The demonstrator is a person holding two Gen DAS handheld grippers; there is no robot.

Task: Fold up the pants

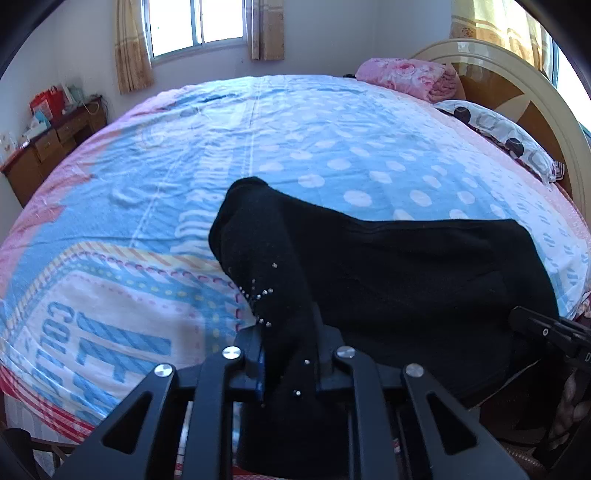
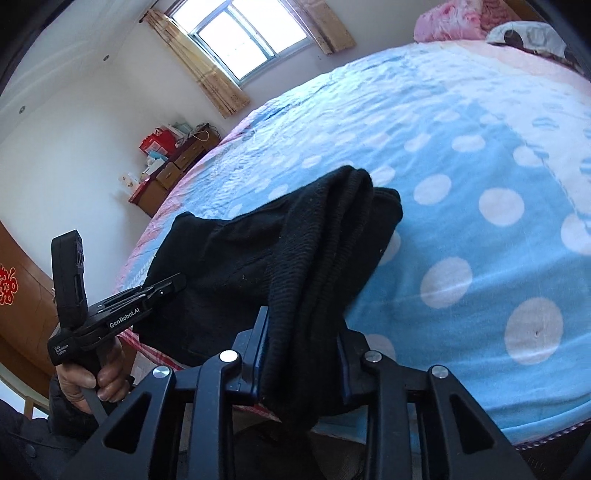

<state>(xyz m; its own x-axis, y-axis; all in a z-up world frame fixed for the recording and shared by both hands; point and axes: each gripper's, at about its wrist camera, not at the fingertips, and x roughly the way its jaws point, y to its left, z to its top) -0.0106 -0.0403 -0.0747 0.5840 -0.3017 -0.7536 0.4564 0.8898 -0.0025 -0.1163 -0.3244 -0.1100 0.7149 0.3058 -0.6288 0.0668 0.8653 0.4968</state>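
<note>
The black pants (image 1: 406, 277) lie bunched near the front edge of the bed (image 1: 295, 129). My left gripper (image 1: 288, 343) is shut on a fold of them that carries small silver studs, and this fold is lifted off the sheet. In the right wrist view my right gripper (image 2: 303, 339) is shut on a ribbed black edge of the pants (image 2: 240, 266), which drapes down between its pads. A hand holds the left gripper (image 2: 162, 288) at the pants' left end. The right gripper's tip (image 1: 535, 325) shows at the left wrist view's right edge.
A blue sheet with white dots (image 2: 480, 166) covers the bed. A folded pink blanket (image 1: 406, 74) and a spotted pillow (image 1: 498, 129) lie by the headboard (image 1: 535, 92). A wooden dresser (image 1: 48, 147) with boxes stands by the wall under a window (image 1: 199, 26).
</note>
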